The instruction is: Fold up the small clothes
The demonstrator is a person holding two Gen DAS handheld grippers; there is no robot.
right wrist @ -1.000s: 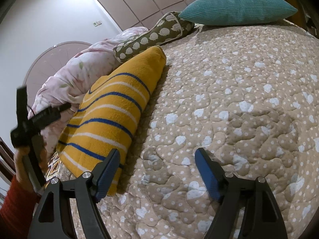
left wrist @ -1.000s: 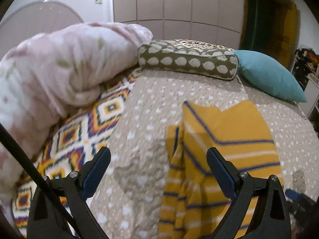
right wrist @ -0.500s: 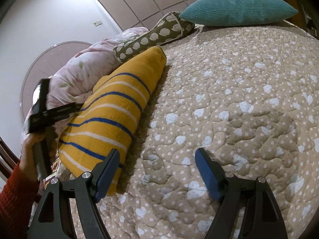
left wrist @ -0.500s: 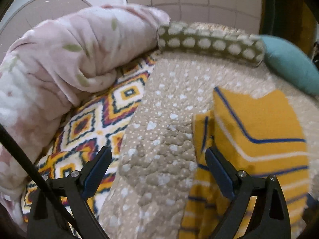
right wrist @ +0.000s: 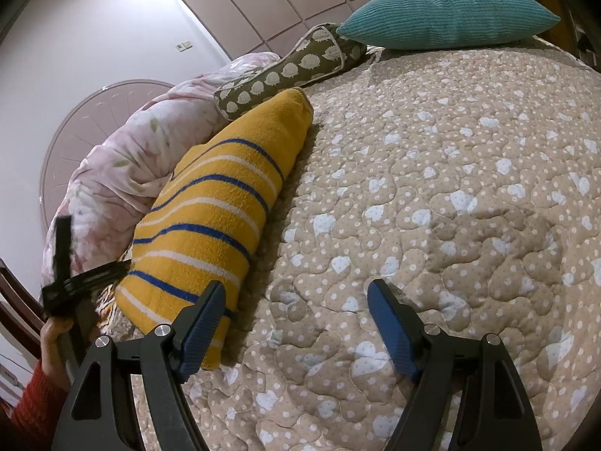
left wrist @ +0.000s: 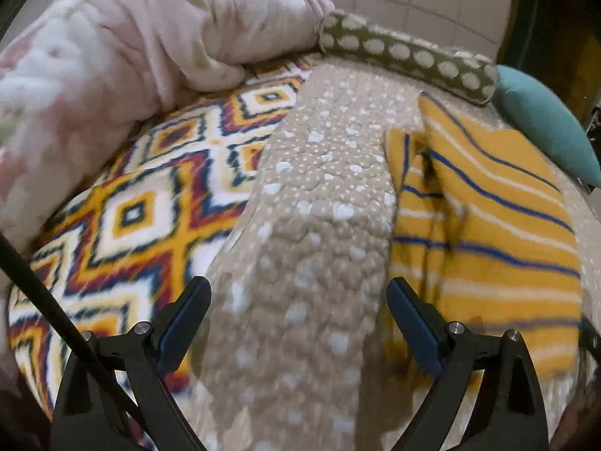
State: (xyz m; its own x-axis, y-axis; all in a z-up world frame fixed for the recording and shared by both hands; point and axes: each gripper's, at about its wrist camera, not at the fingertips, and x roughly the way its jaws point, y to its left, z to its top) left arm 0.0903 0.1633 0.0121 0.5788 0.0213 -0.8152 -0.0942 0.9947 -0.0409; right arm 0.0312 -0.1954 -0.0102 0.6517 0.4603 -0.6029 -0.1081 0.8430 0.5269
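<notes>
we're over the beige quilt (right wrist: 432, 195), dotted with white hearts and spots, and it fills most of what we see from the right wrist. along its far side lies the pink floral duvet (left wrist: 124, 37), bunched into a long roll, and beside that roll a diamond-patterned blanket (left wrist: 150, 195) in orange, white and navy shows where the quilt ends. next down in size, there's the yellow striped garment (right wrist: 221, 203), blue and white bands across it, lying folded on the quilt's left part as the right wrist sees it, its far end close to the olive pillow (right wrist: 289, 67) with pale prints. behind that pillow sits the teal cushion (right wrist: 447, 15), against the panelled wall.

now the claws. we have the right gripper (right wrist: 296, 323) hanging over bare quilt, its 2 blue-padded fingers spread wide with nothing between them; the left pad sits in front of the garment's near end. the left gripper (left wrist: 296, 323) also stands wide, only quilt showing between its fingers, and the garment lies just to the right of its right finger. that view is smeared, so fine detail is lost. from the right wrist we catch a hand (right wrist: 56, 342) in a red sleeve gripping the left tool's handle beside the garment's near corner.
</notes>
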